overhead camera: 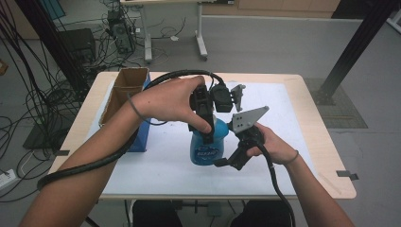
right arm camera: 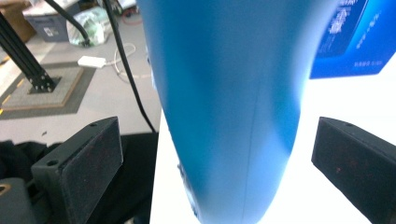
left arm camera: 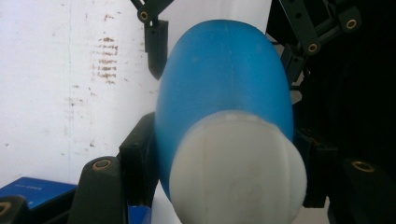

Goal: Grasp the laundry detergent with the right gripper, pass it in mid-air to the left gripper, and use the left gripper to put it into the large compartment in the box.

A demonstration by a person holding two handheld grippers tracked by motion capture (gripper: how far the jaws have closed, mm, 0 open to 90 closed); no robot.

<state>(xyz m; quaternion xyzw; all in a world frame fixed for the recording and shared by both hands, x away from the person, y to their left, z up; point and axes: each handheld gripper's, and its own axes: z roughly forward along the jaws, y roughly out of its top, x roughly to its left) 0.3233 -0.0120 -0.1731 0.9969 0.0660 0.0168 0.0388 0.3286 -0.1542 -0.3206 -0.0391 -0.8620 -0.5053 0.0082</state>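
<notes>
1. Bottle (overhead camera: 208, 144) of blue plastic with a white cap stands upright near the middle of the bench (overhead camera: 312, 127), on a white sheet (overhead camera: 279, 109) that covers most of the top.
2. Its cap (left arm camera: 238, 168) and shoulder show large and close in the left gripper view.
3. Left tool (overhead camera: 204, 124) comes down from above, and its jaws clench the bottle's upper part, one on each side, as the left gripper view shows.
4. Left hand (overhead camera: 165, 100) wraps the tool's body, with a thick black cable (overhead camera: 94, 163) looping back along the forearm.
5. Right tool (overhead camera: 226, 163) sits low at the bottle's right side, held by the right hand (overhead camera: 274, 146); its jaws stand spread, well apart from the blue body between them in the right gripper view.
6. Blue box (overhead camera: 142, 137) lies just left of the bottle, beside an open cardboard box (overhead camera: 124, 92) at the bench's left edge.
</notes>
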